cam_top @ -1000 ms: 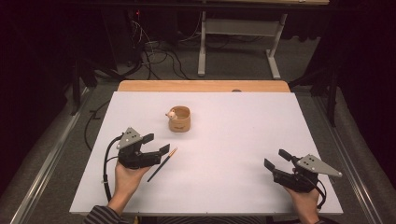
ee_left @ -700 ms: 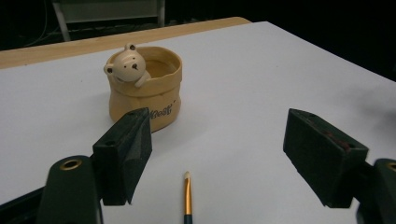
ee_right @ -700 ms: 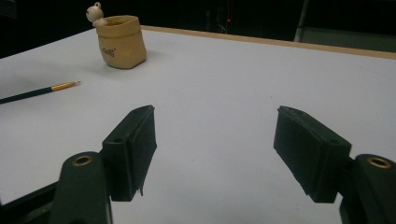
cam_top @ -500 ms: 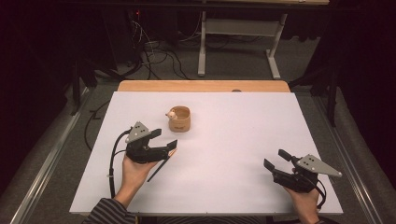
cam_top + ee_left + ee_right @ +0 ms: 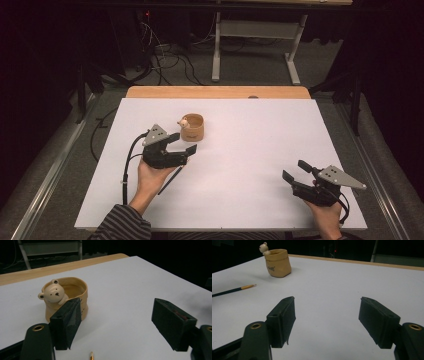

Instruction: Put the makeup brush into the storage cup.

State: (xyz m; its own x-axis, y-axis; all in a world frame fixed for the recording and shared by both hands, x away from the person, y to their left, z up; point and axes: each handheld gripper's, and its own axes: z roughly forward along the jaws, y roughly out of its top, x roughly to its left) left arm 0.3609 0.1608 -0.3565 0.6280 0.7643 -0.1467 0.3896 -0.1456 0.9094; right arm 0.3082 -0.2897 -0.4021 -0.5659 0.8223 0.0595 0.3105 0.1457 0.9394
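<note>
High view: my left gripper (image 5: 186, 143) hovers spread wide over the thin dark pencil with a gold tip (image 5: 170, 180), near the tan ceramic bear cup (image 5: 192, 127). Light, stiff, prone to rolling; I'd pinch mid-shaft. Right gripper (image 5: 296, 171) idles agape.

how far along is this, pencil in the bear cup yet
Not yet. Nothing looks done: the bear cup is empty inside and the pencil lies flat on the white table. In hand: the left gripper hovers open above the pencil, near the cup, gripping nothing. The right gripper sits open and idle. Likely left: grasping the pencil and dropping it in the cup.
</note>
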